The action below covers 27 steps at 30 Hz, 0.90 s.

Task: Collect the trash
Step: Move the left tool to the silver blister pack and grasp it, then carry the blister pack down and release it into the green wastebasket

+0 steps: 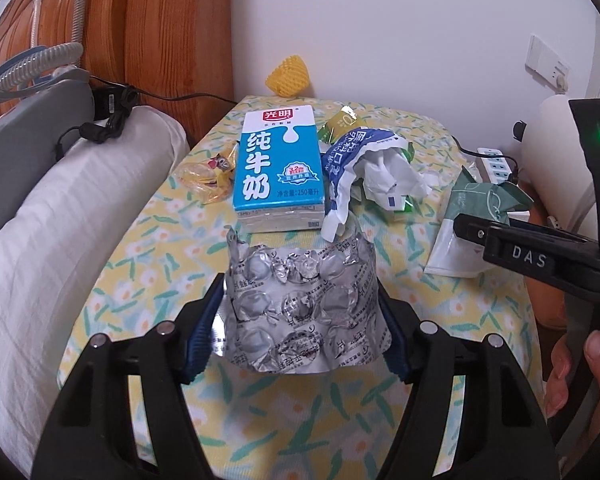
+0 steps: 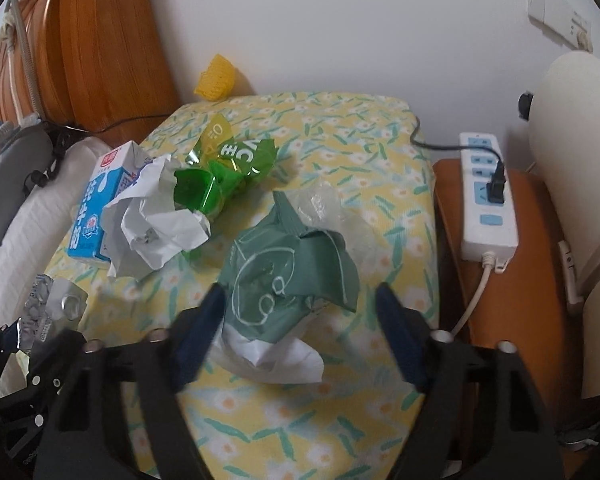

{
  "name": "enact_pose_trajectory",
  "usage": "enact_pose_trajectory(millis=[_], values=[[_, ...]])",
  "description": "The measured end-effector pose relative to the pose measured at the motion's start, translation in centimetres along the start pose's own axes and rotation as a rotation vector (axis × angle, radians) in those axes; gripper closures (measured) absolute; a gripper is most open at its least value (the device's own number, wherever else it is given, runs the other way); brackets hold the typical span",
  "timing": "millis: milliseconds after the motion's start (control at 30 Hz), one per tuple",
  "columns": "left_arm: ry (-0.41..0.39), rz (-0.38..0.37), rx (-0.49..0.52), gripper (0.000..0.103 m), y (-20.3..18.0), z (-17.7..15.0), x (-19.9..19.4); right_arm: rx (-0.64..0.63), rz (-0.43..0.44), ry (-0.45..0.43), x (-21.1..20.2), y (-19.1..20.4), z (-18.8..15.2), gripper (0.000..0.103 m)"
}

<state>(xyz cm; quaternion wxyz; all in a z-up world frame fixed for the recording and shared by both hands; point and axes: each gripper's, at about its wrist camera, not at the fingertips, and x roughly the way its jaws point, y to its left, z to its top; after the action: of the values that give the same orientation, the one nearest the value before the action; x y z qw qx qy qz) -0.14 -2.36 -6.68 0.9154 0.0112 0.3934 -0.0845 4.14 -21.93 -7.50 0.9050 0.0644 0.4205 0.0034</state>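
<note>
Between the right tool [image 2: 300, 316]'s spread fingers lies the green wrapper [image 2: 292, 264]; close squarely. Left tool [image 1: 302, 312] clamps the blister pack [image 1: 300, 304].

Ahead of the gripper spreads a yellow flowered cloth [image 2: 340, 128], with a wooden headboard [image 1: 148, 28], a white pillow [image 1: 60, 208] and a grey hose [image 1: 40, 60] to its left, and a white power strip [image 2: 486, 196] on a brown stand [image 2: 512, 280] to its right.
</note>
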Motion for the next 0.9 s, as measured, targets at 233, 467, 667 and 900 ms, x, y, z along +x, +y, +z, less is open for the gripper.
enact_pose_trajectory(millis=[233,467,667,900], values=[[-0.009,0.026,0.000,0.037,0.8,-3.3,-3.9,-0.054,-0.019,-0.036,-2.1,0.7,-1.2,0.051],[-0.015,0.046,0.031,0.037,1.6,-7.6,-8.8,-0.165,0.032,-0.048,-8.0,3.6,-5.4,0.051],[-0.001,0.037,0.057,0.037,2.1,-12.9,-11.8,-0.262,0.103,0.089,-10.7,5.0,-14.1,0.051],[0.091,0.033,0.040,0.037,3.0,-17.5,-11.4,-0.286,0.188,0.341,-7.1,6.0,-23.0,0.051]])
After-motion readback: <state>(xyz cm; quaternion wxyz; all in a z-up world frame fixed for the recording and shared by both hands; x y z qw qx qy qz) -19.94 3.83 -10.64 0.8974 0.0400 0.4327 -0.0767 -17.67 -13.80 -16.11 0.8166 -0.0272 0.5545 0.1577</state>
